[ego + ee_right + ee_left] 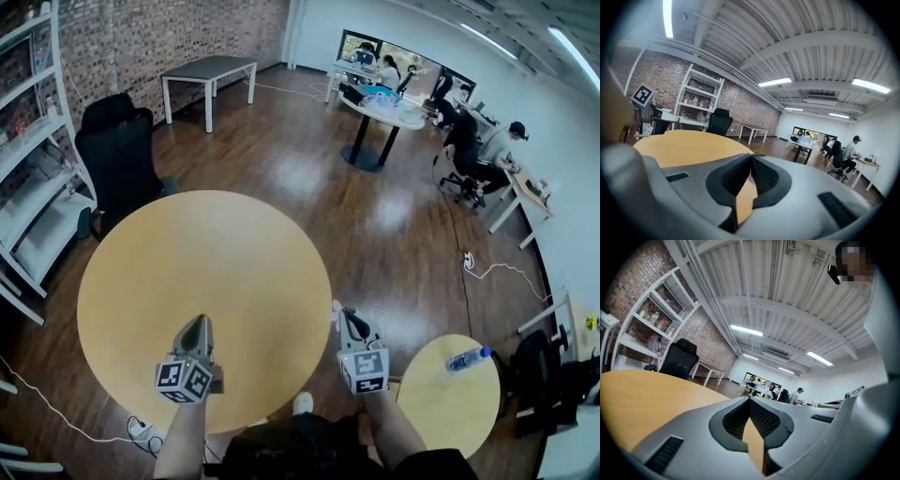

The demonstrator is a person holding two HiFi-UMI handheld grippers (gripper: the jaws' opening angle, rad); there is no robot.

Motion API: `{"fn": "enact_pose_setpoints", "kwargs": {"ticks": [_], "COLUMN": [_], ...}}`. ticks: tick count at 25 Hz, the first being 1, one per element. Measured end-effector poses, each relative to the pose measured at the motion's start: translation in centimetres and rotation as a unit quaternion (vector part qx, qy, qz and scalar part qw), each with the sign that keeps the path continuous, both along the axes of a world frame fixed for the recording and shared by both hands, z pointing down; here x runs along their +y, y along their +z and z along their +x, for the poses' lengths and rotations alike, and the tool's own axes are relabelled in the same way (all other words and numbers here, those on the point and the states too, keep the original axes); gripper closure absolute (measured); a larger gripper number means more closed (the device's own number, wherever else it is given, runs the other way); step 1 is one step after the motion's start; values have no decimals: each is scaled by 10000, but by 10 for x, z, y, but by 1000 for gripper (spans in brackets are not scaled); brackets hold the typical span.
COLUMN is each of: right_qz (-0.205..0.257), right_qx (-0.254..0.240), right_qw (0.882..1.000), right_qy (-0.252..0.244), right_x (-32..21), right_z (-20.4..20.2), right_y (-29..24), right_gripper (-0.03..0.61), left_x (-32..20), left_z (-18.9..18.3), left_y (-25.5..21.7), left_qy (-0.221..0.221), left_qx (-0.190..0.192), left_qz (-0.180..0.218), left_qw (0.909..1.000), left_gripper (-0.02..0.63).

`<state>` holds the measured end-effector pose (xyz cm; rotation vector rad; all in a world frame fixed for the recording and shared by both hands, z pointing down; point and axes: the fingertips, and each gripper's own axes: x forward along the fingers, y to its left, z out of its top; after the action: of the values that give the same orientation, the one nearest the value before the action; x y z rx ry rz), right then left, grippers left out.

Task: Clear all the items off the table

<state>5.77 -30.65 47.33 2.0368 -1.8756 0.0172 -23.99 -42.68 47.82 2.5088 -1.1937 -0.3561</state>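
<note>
Left tool (750, 401): jaws fully together, empty. Right tool (751, 157): jaws together too; pale speck at tips, can't identify. Big bench (187, 244) before you bare. Bottle (468, 358) lies on small bench (441, 398), your 4 o'clock. Likely light, slick, crushable; take mid-body.

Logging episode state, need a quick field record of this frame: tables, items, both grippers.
large round table: wooden top, no items visible on it
small round table: at the person's right, water bottle lying on it
left gripper: over large table's near edge, jaws together, nothing between
right gripper: by large table's right edge, jaws together, nothing between
background: black chair, white shelving
</note>
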Motion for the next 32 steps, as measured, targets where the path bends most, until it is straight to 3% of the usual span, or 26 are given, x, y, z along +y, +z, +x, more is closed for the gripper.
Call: {"fn": "enact_pose_setpoints", "kwargs": {"ticks": [5, 13, 17, 20, 26, 32], "right_qz": [162, 468, 734, 879, 850, 644], "right_qx": [-83, -242, -443, -438, -422, -367], "right_qw": [9965, 9866, 9787, 9725, 9451, 9016], "right_qy": [816, 1543, 1866, 2110, 3126, 4263], "right_x": [49, 134, 198, 259, 411, 537], "right_z": [53, 123, 174, 209, 266, 299], "right_y": [3, -4, -9, -10, 8, 27], "right_gripper": [574, 574, 574, 574, 574, 575], "left_x": [13, 53, 111, 166, 281, 392], "left_z": [61, 151, 222, 281, 387, 480], "left_y": [-7, -31, -35, -33, -22, -8], "left_qy": [711, 1382, 1840, 2343, 3546, 4996], "left_qx": [27, 28, -10, -71, -310, -354], "left_qz": [166, 397, 506, 581, 617, 653], "left_qw": [9973, 9896, 9816, 9704, 9325, 8631], "left_gripper": [612, 612, 612, 613, 612, 612]}}
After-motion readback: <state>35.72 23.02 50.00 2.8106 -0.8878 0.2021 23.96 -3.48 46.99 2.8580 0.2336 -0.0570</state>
